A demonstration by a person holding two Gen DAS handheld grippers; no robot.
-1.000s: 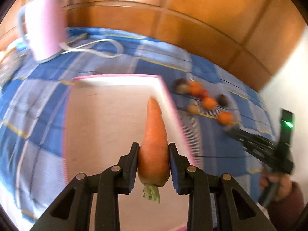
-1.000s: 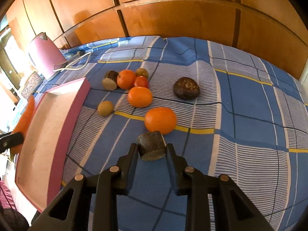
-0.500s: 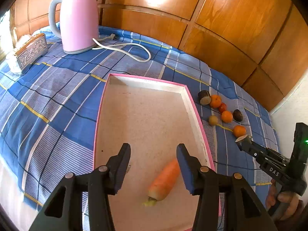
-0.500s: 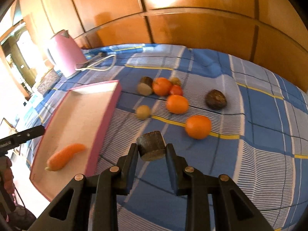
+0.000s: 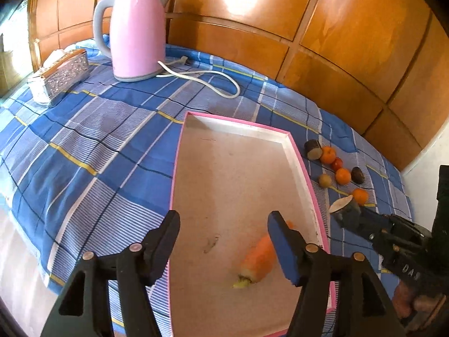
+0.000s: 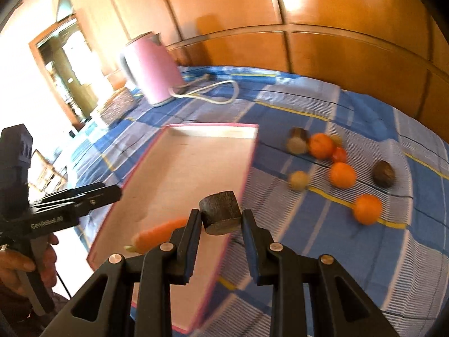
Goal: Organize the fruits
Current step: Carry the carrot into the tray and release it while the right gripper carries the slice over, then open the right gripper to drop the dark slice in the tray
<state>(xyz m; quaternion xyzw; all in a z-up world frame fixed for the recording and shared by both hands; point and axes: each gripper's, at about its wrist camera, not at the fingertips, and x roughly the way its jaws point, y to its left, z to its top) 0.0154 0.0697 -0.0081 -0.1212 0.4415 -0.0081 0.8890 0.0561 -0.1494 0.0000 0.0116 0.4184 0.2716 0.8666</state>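
Note:
A pink-rimmed tray (image 5: 297, 157) lies on the blue checked cloth, with a carrot (image 5: 259, 258) lying in its near end. My left gripper (image 5: 224, 241) is open and empty above the carrot. My right gripper (image 6: 221, 221) is shut on a dark brown cut fruit piece (image 6: 220, 212) and holds it over the tray's (image 6: 249, 160) right edge; the carrot (image 6: 158, 234) shows just left of it. The piece also shows in the left wrist view (image 5: 343, 210). Oranges (image 6: 342, 174), a small red fruit (image 6: 339, 154) and brown fruits (image 6: 384, 170) lie on the cloth right of the tray.
A pink kettle (image 5: 134, 31) with a white cord (image 5: 213, 84) stands at the back, a silver box (image 5: 60, 74) to its left. Wooden panels (image 5: 336, 28) back the table. The cloth's near edge (image 5: 25, 247) drops off at left.
My left gripper let go of the carrot into the tray and pulled back open. My right gripper carried the brown piece left from the cloth to over the tray's edge.

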